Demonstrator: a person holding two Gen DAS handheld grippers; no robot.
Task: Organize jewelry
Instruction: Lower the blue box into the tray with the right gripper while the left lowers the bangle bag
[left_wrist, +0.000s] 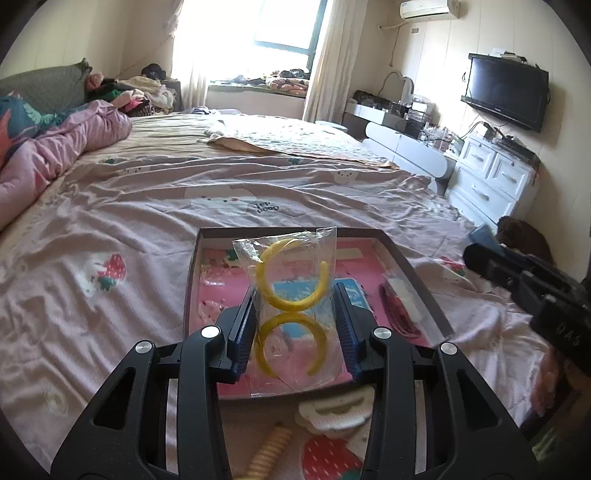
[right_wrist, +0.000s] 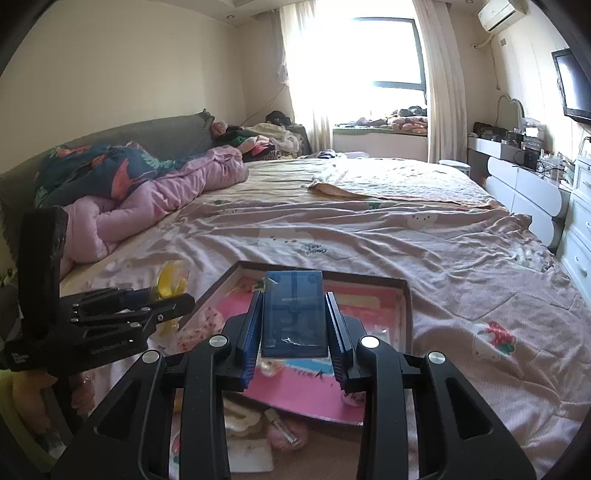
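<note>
The left gripper (left_wrist: 295, 314) held a clear plastic packet (left_wrist: 291, 306) between its blue pads (left_wrist: 246, 325), the jaws closed partway against the packet's sides. Inside the packet sat two yellow open bangles (left_wrist: 291, 284), one above the other. The packet stood upright above the shallow box (left_wrist: 413, 273) with the pink printed lining, which lay on the pink bedsheet (left_wrist: 147, 221).

The right gripper (right_wrist: 293, 325) clamped a dark blue flat case (right_wrist: 294, 314) in clear wrap, its jaws drawn in against both long edges, above the same box (right_wrist: 406, 310). In the right wrist view the left gripper (right_wrist: 173, 302) appeared to the left, with the yellow packet (right_wrist: 170, 282) at its tips. White and pink hair clips (right_wrist: 284, 432) lay on the sheet in front of the box's near edge.
</note>
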